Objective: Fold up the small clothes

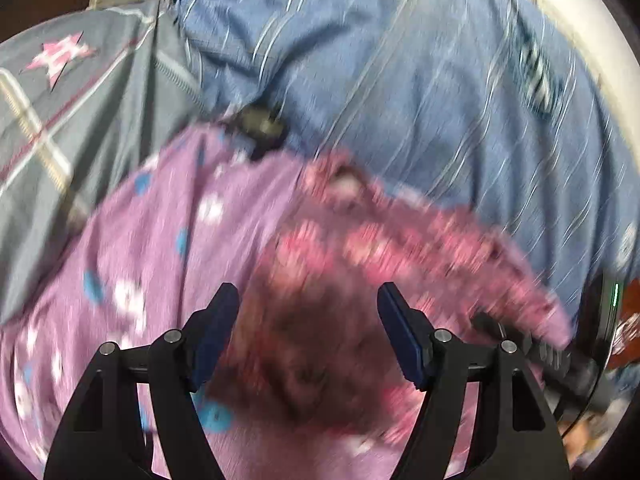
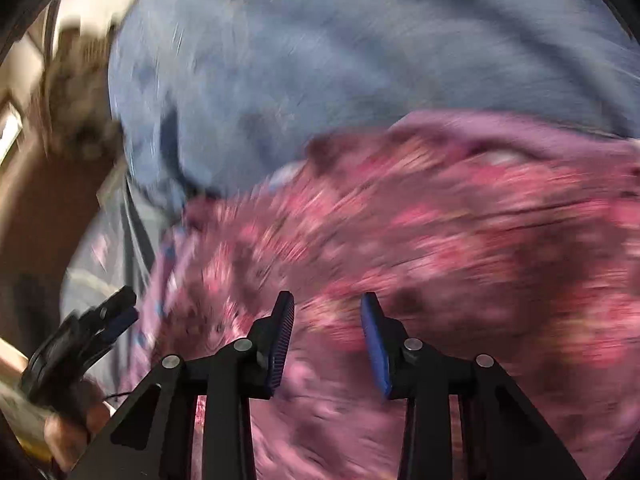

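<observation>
A small pink floral garment [image 1: 392,256] lies crumpled on a purple cloth with blue and white spots [image 1: 152,240]. Both views are blurred by motion. My left gripper [image 1: 308,300] is open and empty just above the floral garment. My right gripper [image 2: 327,312] is open and empty over the same floral garment [image 2: 460,240]. The left gripper also shows at the lower left of the right wrist view [image 2: 116,312], and the right one at the right edge of the left wrist view [image 1: 540,348].
A blue striped bed sheet [image 1: 420,80] lies beyond the clothes. A grey checked cloth with a pink star [image 1: 68,92] lies to the left. A small dark object [image 1: 260,124] sits at the purple cloth's far edge. A pale bed edge [image 1: 568,4] runs along the upper right.
</observation>
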The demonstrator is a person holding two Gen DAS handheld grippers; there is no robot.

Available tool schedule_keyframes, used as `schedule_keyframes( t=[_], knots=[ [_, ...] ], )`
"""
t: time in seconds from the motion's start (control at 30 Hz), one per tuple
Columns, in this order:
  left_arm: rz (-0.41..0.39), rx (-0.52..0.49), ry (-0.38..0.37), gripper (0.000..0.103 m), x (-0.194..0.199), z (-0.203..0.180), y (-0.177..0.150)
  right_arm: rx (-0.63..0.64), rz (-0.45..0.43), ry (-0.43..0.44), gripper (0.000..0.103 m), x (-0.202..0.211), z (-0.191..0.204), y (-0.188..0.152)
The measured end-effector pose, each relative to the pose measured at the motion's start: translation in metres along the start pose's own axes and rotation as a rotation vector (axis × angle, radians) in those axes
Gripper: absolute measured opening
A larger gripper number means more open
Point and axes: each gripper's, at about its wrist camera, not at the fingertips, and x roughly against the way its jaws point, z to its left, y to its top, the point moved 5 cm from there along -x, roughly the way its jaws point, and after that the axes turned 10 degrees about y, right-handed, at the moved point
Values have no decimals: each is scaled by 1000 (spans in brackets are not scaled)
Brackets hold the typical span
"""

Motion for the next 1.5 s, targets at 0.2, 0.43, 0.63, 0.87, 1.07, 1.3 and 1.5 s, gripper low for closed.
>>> schedule_keyframes(
  t=[0.2, 0.43, 0.63, 0.87, 1.07, 1.3, 1.5],
  knots=[
    [136, -25, -4, 74, -30, -6, -7, 106, 72, -178, 35, -78, 24, 20],
    [177, -57, -12, 75, -43, -5, 6, -3, -188, -89, 35, -69, 22, 101],
    [180, -40, -23, 75, -44, -4, 10, -65, -302, -84, 38, -9, -4, 97],
    [155, -87, 14, 75, -36, -11, 0, -111, -238, -121, 38, 70, -42, 17],
    [118, -182, 97, 81, -37, -17, -13, -160, -227, -169, 37, 126, -79, -61],
    [103, -193, 119, 84, -24, -9, -27, -262, -289, -157, 25, 161, -115, -118],
    [10, -273, 95, 84, 1, -31, -37, -162, -313, -174, 29, 163, -88, -74]
  ],
)
